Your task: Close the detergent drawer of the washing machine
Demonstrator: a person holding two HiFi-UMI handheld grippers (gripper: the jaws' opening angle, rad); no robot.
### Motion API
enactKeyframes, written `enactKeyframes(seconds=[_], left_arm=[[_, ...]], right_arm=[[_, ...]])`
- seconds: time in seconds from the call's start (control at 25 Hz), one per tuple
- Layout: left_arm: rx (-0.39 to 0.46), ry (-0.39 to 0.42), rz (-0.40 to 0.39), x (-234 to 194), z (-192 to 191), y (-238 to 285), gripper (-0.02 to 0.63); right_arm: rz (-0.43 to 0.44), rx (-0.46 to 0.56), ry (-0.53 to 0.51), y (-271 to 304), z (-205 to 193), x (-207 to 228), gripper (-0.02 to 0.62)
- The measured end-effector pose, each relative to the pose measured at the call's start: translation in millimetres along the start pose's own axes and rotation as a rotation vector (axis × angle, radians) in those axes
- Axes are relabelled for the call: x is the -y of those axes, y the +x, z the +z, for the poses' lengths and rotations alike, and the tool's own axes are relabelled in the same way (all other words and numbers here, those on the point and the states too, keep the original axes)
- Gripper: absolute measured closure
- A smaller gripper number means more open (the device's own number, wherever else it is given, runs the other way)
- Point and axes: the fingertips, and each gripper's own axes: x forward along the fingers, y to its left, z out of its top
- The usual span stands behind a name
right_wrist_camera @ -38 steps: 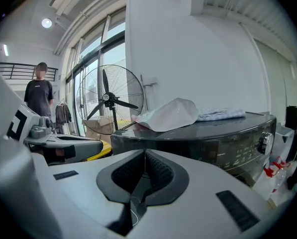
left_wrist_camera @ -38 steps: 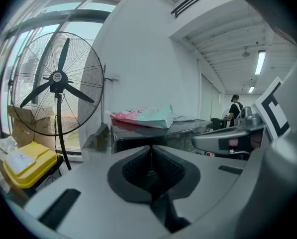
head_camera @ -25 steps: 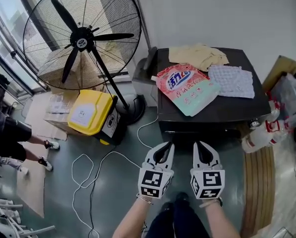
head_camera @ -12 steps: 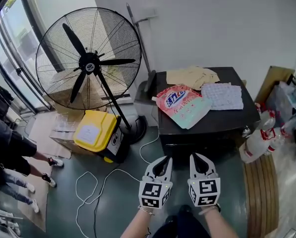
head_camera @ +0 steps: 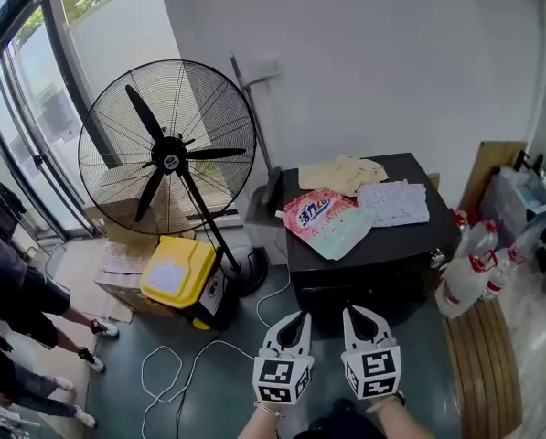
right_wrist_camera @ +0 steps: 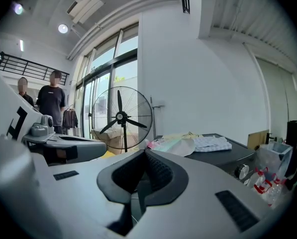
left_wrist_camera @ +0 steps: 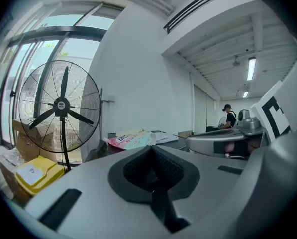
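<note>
Head view: the washing machine [head_camera: 419,236] lies far of both grippers, slightly right. The right gripper [head_camera: 358,314] is nearer than the left gripper [head_camera: 296,318]. The drawer cannot be made out on the dark front.

Left gripper view: jaws clenched, empty.

Right gripper view: jaws clenched, empty; machine ahead, to the right.

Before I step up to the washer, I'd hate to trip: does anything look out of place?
A white cable lies in loose loops on the floor in front of the yellow box, where feet could catch it. The detergent pouch sits askew on the washer, one corner near its front edge.
</note>
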Motion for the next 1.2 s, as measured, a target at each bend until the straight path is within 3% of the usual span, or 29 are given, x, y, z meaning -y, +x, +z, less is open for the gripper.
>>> enactKeyframes(seconds=[0.48,1.2], left_arm=[[0.028,0.017,0.013,15.1,28.7,-31.2,0.589],[0.017,0.013,0.022,14.8,32.2,-31.6,0.589]], right_arm=[[0.025,0.023,-0.049,-34.0,27.6,-8.7,0.569],[0.031,0.038,-0.066,-38.9,36.9,-3.2,0.571]])
